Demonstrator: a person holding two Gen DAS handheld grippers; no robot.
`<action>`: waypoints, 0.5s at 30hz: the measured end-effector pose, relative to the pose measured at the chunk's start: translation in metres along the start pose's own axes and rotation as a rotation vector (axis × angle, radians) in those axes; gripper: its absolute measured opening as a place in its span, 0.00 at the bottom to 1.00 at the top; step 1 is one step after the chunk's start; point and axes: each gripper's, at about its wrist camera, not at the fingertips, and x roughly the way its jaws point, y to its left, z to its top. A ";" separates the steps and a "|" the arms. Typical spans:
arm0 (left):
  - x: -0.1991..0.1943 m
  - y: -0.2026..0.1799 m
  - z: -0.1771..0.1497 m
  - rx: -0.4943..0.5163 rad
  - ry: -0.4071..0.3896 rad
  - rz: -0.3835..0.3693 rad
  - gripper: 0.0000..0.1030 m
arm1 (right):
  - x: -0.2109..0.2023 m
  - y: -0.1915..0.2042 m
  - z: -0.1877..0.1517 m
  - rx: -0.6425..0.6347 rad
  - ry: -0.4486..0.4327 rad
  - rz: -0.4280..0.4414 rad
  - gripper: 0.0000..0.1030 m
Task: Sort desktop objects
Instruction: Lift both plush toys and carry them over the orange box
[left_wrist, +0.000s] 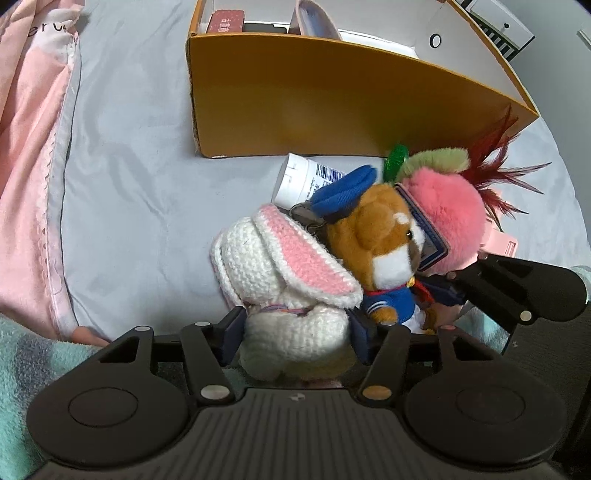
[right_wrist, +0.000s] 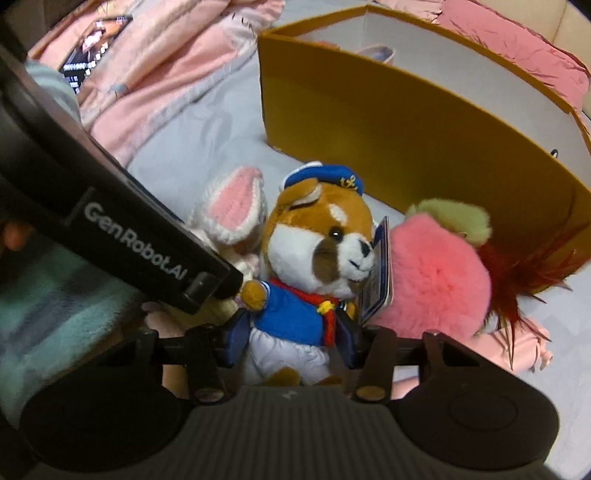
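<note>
My left gripper (left_wrist: 295, 325) is shut on a white crocheted rabbit (left_wrist: 291, 295) with pink-lined ears, gripping its body. My right gripper (right_wrist: 293, 336) is shut on a brown and white sailor dog plush (right_wrist: 314, 266) with a blue cap and blue shirt; the dog also shows in the left wrist view (left_wrist: 384, 243). The rabbit's ear shows in the right wrist view (right_wrist: 232, 210), left of the dog. A fluffy pink plush (right_wrist: 436, 280) with a green top and red feathers lies right of the dog. An orange box (left_wrist: 332, 99) stands just behind the toys.
A white bottle (left_wrist: 303, 181) lies between the toys and the box. The box holds a red packet (left_wrist: 225, 20) and a pink item (left_wrist: 314, 18). Pink bedding (left_wrist: 33, 147) lies at the left on the grey sheet (left_wrist: 129, 184). A phone (right_wrist: 92, 48) rests on the bedding.
</note>
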 end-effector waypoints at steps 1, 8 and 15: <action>-0.001 0.000 -0.001 0.001 -0.005 -0.003 0.64 | -0.001 0.000 0.000 0.002 -0.001 0.003 0.43; -0.025 -0.004 -0.011 0.029 -0.074 -0.033 0.54 | -0.030 0.006 -0.002 -0.020 -0.042 0.015 0.39; -0.076 0.000 -0.019 0.044 -0.176 -0.090 0.53 | -0.076 0.001 0.002 0.010 -0.121 0.073 0.39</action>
